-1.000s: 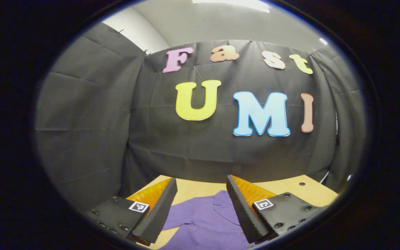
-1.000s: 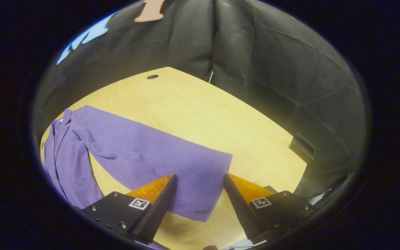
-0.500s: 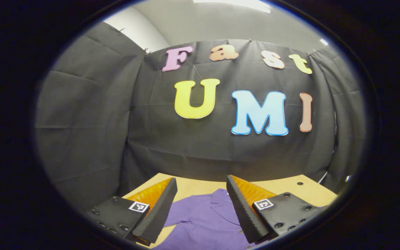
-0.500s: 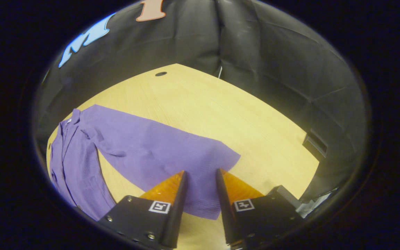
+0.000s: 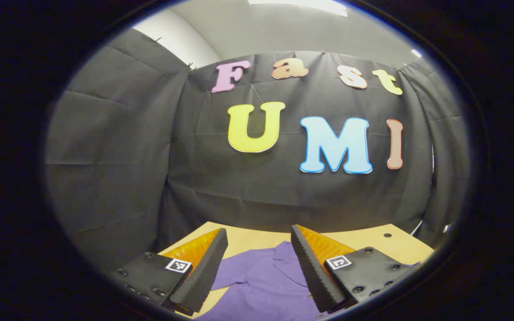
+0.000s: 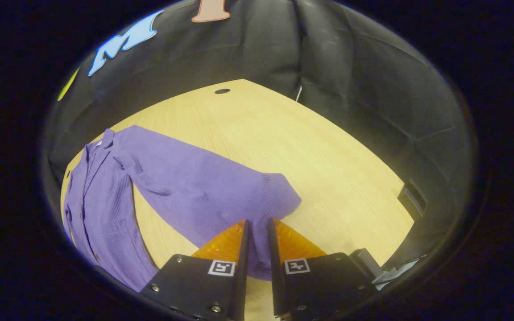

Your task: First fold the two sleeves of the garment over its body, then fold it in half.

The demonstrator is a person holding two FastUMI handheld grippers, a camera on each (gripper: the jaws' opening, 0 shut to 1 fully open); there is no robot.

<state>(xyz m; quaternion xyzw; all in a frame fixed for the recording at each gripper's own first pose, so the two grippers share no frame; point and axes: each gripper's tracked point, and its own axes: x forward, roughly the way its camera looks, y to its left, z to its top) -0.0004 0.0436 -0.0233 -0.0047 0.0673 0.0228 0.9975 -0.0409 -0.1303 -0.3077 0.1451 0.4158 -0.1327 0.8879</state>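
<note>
**Cloth, wood and ribbed pads**

The purple shirt [image 6: 181, 187] is soft ribbed knit, matt. My table [image 6: 328, 169] is pale wood-grain, smooth with a slight sheen. My left gripper [image 5: 257, 240] has ridged black pads on translucent orange plastic; my right gripper [image 6: 257, 232] likewise, with matt black bodies.

In the right gripper view, bare desk [image 6: 310, 147] stretches wide on the far and right sides of the purple shirt [image 6: 101, 209], and a hand-held gripper could pass there unhindered. A strip of bare wood also lies between the shirt's body and its spread sleeve [image 6: 203, 187]. The black cloth wall [image 6: 364, 89] closes the desk's far edges. In the left gripper view, bare desk lies just beyond the shirt's collar [image 5: 283, 254], up to the wall.
</note>
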